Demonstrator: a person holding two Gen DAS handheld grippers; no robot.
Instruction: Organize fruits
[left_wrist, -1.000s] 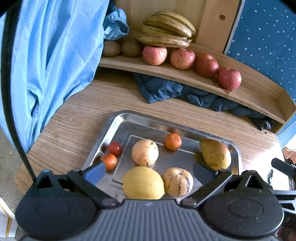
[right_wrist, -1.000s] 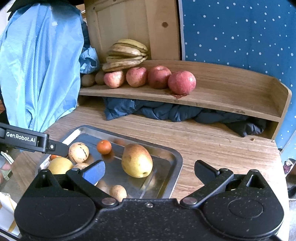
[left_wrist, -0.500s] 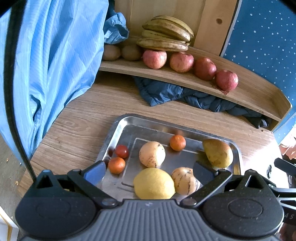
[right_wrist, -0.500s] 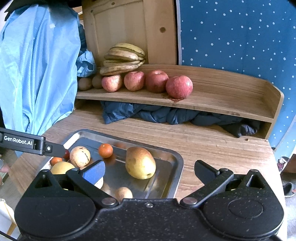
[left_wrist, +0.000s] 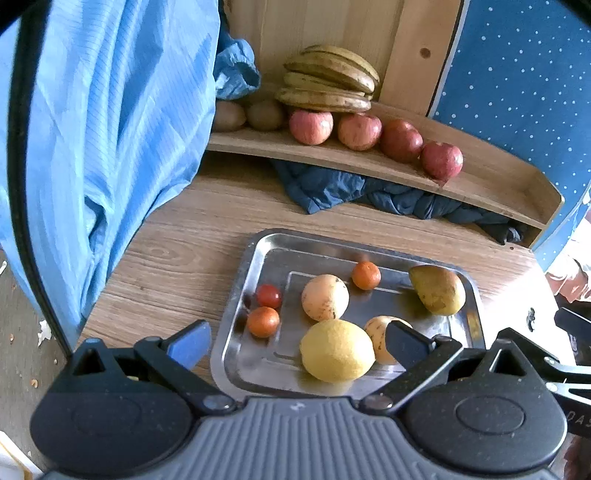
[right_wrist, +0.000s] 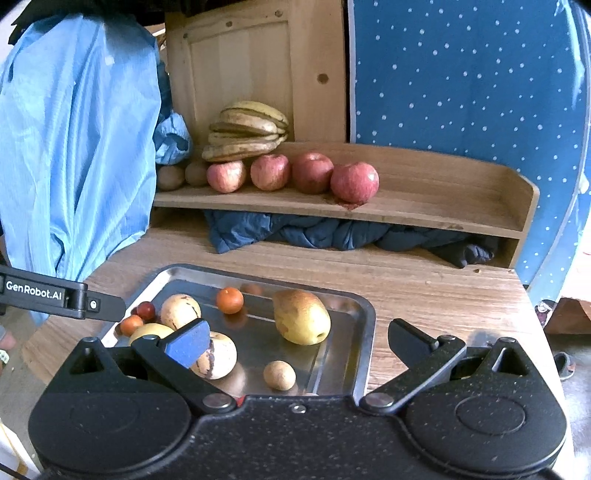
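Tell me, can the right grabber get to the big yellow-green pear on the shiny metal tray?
Probably yes. The right gripper is open and empty, and the yellow-green pear lies just ahead of its fingers on the metal tray, with nothing on top of it or in between.

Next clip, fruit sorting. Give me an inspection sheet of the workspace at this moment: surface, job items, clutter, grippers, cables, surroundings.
Surface: wooden table, steel tray on it.
Job's things: in tray, pear, lemon, two pale speckled fruits, three small orange-red fruits, one small brown fruit. On shelf: four apples, bananas, two brown fruits.
Clutter: dark blue cloth under shelf.
Grippers: left gripper and right gripper above tray's near edge, jaws open, empty.
Cables: black cable at left.
Surroundings: light blue fabric, dotted blue panel.
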